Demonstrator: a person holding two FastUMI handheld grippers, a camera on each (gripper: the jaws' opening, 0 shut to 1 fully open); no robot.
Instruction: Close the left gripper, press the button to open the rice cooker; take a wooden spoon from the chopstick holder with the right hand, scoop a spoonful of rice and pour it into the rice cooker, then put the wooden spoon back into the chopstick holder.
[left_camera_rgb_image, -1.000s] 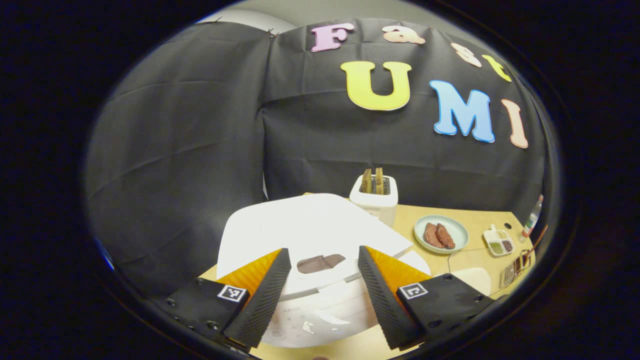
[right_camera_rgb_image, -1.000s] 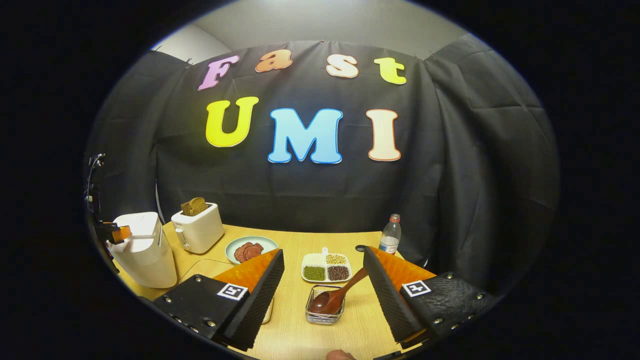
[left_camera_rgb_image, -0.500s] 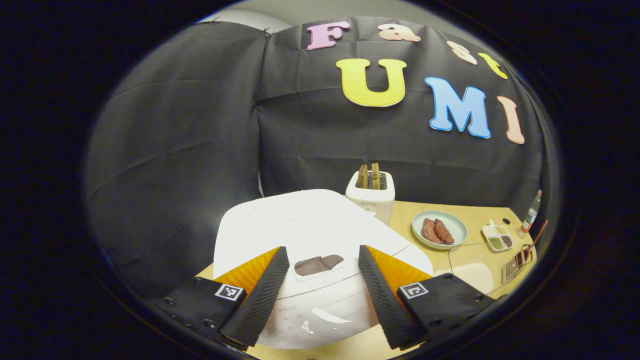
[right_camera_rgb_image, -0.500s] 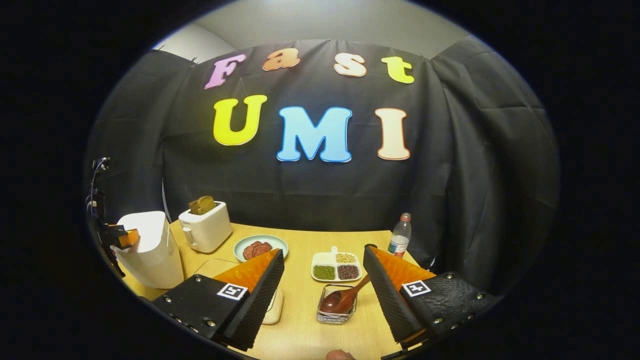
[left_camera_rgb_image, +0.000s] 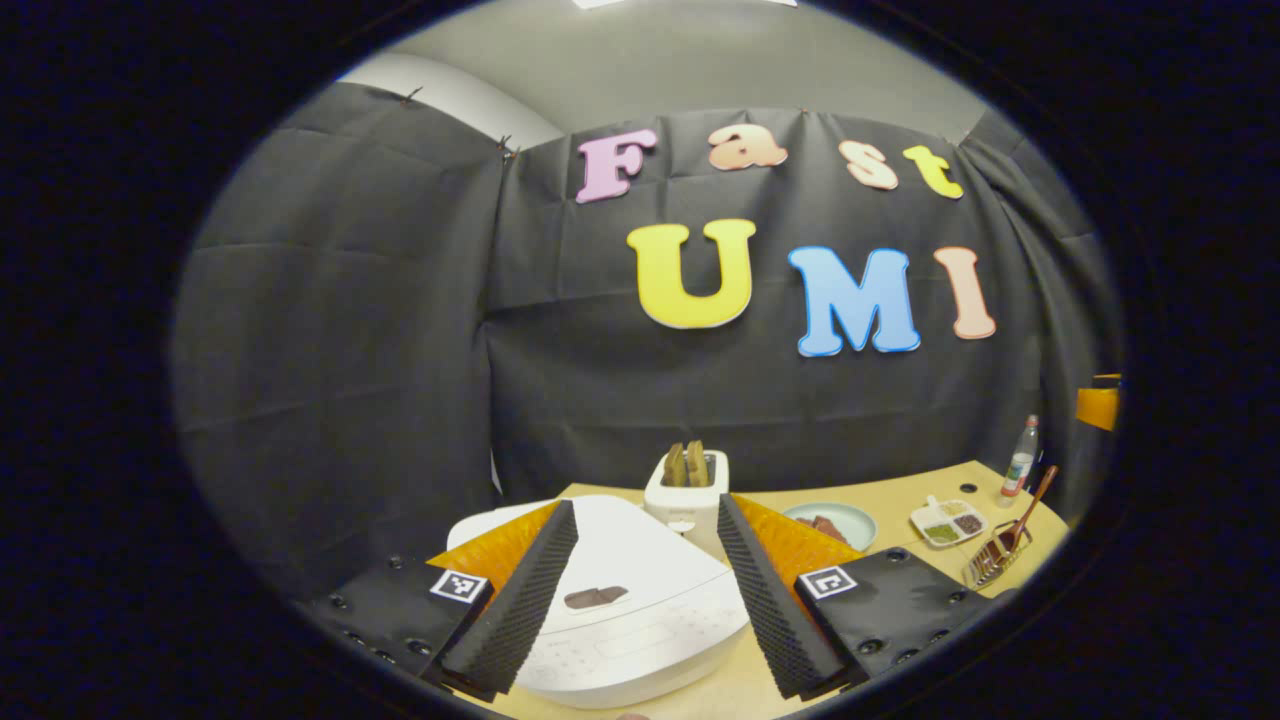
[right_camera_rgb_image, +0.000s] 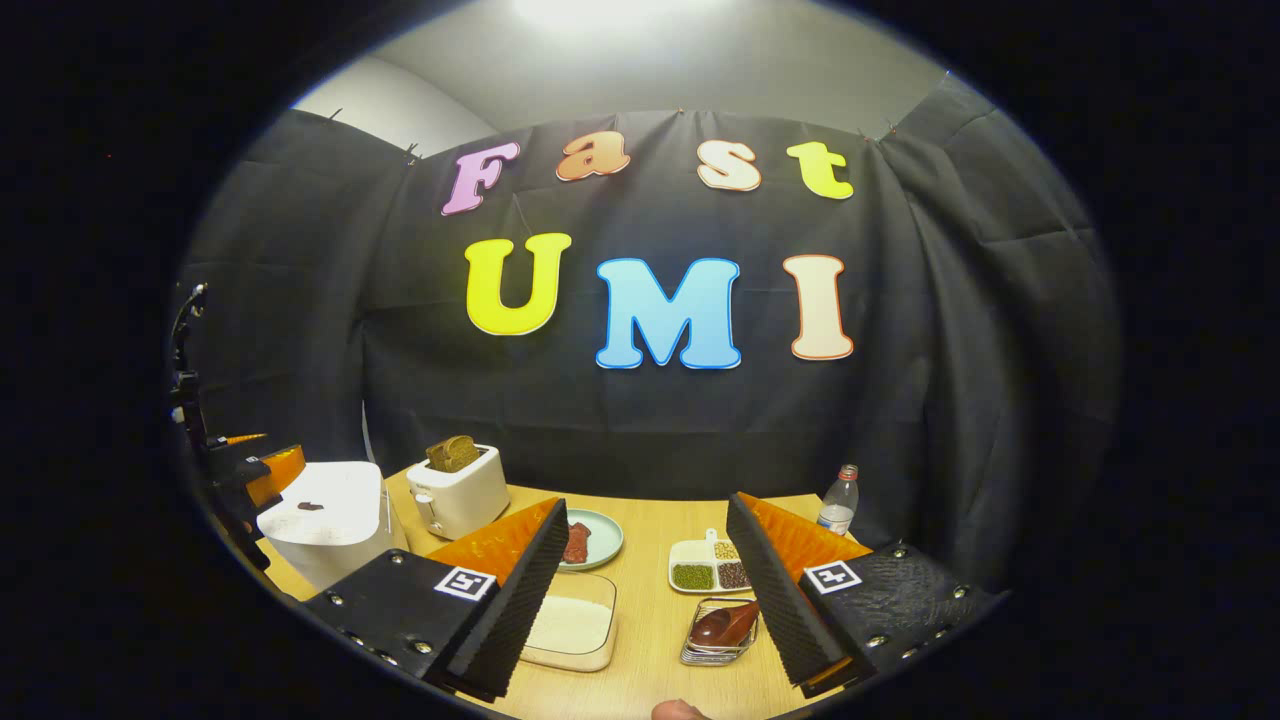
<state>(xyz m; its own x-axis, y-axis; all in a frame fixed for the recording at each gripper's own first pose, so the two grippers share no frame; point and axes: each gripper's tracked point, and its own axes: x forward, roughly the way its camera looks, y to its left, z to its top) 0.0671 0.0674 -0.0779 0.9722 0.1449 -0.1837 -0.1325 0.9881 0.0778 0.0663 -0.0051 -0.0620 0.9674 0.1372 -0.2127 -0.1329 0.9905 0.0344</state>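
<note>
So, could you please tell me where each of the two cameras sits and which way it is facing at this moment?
Left gripper view: rides on the left gripper, looking over the closed rice cooker toward the toaster and the booth wall; its own jaws stand open.
Right gripper view: rides on the right gripper, facing the table's middle, over the container of rice and the chopstick holder holding the wooden spoon; its own jaws stand open.
Shared: rice cooker, toaster, chopstick holder, wooden spoon.
</note>
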